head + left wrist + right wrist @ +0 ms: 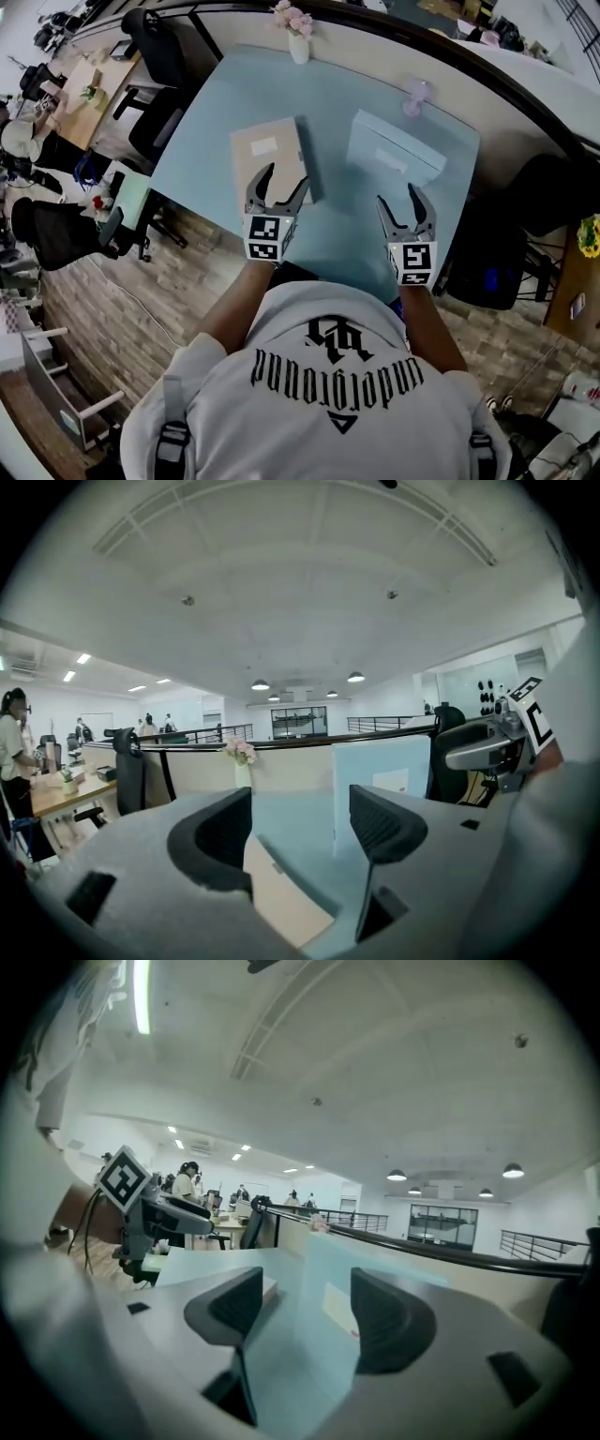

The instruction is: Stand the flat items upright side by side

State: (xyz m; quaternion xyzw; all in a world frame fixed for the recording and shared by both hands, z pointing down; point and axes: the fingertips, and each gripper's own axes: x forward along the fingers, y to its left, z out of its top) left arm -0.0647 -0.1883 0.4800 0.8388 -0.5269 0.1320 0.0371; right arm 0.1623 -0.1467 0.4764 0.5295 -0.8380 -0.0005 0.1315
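A tan flat box (267, 155) lies flat on the light blue table (206, 141); in the left gripper view the tan box (281, 902) shows low between the jaws. To its right a pale blue flat box (394, 155) stands upright on its edge, also seen as the blue box (380, 780) and the blue box (314, 1326). My left gripper (277, 192) is open, its tips over the tan box's near edge. My right gripper (405, 208) is open just in front of the blue box. Neither holds anything. Left gripper (300, 822) and right gripper (305, 1307) jaws stand apart.
A white vase of pink flowers (298, 37) stands at the table's far edge, and a small pink object (415, 94) sits behind the blue box. Office chairs (159, 66) stand left of the table, a dark chair (487, 253) to the right. People work at distant desks.
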